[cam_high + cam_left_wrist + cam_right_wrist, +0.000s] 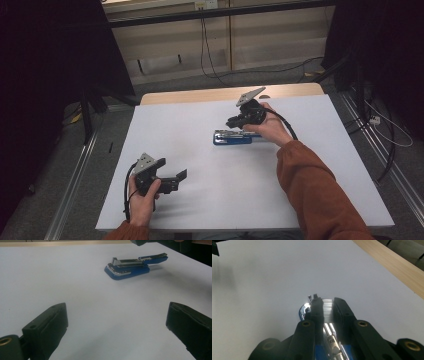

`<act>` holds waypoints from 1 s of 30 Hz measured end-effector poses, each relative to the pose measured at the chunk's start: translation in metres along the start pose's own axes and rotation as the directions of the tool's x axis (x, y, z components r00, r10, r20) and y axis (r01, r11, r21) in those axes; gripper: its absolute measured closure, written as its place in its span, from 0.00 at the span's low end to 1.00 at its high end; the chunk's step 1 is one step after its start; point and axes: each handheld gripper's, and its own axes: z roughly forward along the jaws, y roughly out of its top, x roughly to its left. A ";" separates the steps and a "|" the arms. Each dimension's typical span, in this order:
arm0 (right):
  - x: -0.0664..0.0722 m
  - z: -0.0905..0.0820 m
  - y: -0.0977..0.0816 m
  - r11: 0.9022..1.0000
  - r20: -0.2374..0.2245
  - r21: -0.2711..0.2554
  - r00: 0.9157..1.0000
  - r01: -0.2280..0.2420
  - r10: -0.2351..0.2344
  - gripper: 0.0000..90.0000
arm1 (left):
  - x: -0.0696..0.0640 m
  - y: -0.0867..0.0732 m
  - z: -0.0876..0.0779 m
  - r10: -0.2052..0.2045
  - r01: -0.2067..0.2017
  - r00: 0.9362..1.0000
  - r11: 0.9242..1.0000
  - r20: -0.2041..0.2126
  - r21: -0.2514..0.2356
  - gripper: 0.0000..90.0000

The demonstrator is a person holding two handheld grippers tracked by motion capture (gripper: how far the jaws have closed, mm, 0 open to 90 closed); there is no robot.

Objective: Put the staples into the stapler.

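Blue stapler [233, 137] lies mid-table on the white table [200, 200], directly under the right gripper [235, 121]. In the right gripper view its jaws sit close together around the stapler's metal top, seemingly clamped; the stapler's body is mostly hidden there. Right hand [270, 127] reaches in from the right, wrist bent. Left gripper [176, 179] rests well apart near the front edge, jaws wide, nothing between them.

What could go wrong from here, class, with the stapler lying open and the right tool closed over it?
1. The right tool pinches only a narrow strip, seemingly staples, above the open blue stapler; the strip may slip or break.
2. The stapler may slide on the smooth white table, since the left tool stands open, far off.
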 end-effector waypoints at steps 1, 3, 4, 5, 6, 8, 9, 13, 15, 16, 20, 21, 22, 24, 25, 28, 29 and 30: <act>0.001 0.001 0.001 1.000 -0.001 0.003 1.000 0.002 -0.002 0.88 | 0.000 0.000 0.000 0.000 0.000 1.000 1.000 0.000 0.000 0.05; 0.002 0.004 0.002 1.000 -0.009 0.004 1.000 0.007 -0.007 0.88 | 0.000 0.000 0.000 -0.001 0.001 1.000 1.000 -0.001 0.001 0.05; 0.003 0.005 0.002 1.000 -0.012 0.002 1.000 0.008 -0.008 0.88 | 0.000 0.000 0.000 -0.001 0.001 1.000 1.000 -0.001 0.001 0.05; 0.003 0.006 0.003 1.000 -0.016 0.000 1.000 0.011 -0.011 0.88 | 0.000 0.000 0.000 0.001 -0.001 1.000 1.000 -0.001 0.001 0.05; 0.004 0.007 0.003 1.000 -0.021 -0.002 1.000 0.010 -0.010 0.88 | 0.000 0.000 0.000 0.001 -0.001 1.000 1.000 0.000 0.001 0.05; 0.006 0.010 0.003 1.000 -0.025 0.004 0.999 0.021 -0.021 0.88 | 0.000 0.000 0.000 -0.001 0.001 1.000 1.000 0.000 0.001 0.05; 0.007 0.012 0.003 1.000 -0.024 0.006 0.999 0.021 -0.021 0.88 | 0.000 0.000 0.000 0.001 -0.001 1.000 1.000 0.001 0.001 0.05; 0.007 0.017 0.004 1.000 -0.026 0.016 0.999 0.022 -0.022 0.88 | 0.000 0.000 0.000 -0.005 0.005 1.000 1.000 -0.004 -0.011 0.05; 0.007 0.020 0.005 1.000 -0.027 0.016 0.999 0.022 -0.022 0.88 | 0.000 0.000 0.000 -0.010 0.010 1.000 1.000 -0.003 -0.012 0.05; 0.007 0.021 0.006 1.000 -0.027 0.018 0.999 0.021 -0.021 0.88 | 0.000 0.000 0.000 -0.008 0.008 1.000 1.000 -0.003 -0.011 0.05; 0.008 0.026 0.009 0.999 -0.031 0.015 0.999 0.030 -0.030 0.88 | 0.000 0.000 0.000 -0.005 0.005 1.000 1.000 -0.003 -0.011 0.05; 0.009 0.028 0.010 0.999 -0.026 0.012 0.999 0.044 -0.043 0.88 | 0.000 0.000 0.000 -0.006 0.006 1.000 1.000 -0.003 -0.011 0.05; 0.008 0.029 0.010 0.999 -0.031 0.008 0.998 0.048 -0.048 0.88 | 0.000 0.000 -0.001 0.003 -0.003 1.000 1.000 -0.004 -0.008 0.05; 0.008 0.031 0.011 0.998 -0.031 0.009 0.998 0.056 -0.055 0.88 | 0.000 0.000 -0.001 -0.007 0.007 1.000 1.000 -0.005 -0.019 0.05; 0.007 0.032 0.011 0.998 -0.037 0.014 0.997 0.069 -0.069 0.88 | 0.000 0.001 -0.001 -0.001 0.001 1.000 1.000 -0.005 -0.016 0.05; 0.006 0.034 0.011 0.996 -0.045 0.016 0.996 0.084 -0.083 0.88 | 0.000 0.001 -0.001 -0.001 0.001 1.000 1.000 -0.004 -0.017 0.05; 0.006 0.034 0.011 0.995 -0.046 0.018 0.994 0.096 -0.095 0.88 | 0.000 0.001 -0.001 0.000 0.000 1.000 1.000 -0.004 -0.016 0.05; 0.006 0.034 0.010 0.994 -0.045 0.020 0.993 0.107 -0.106 0.88 | 0.000 0.000 -0.001 -0.006 0.006 1.000 1.000 -0.003 -0.020 0.05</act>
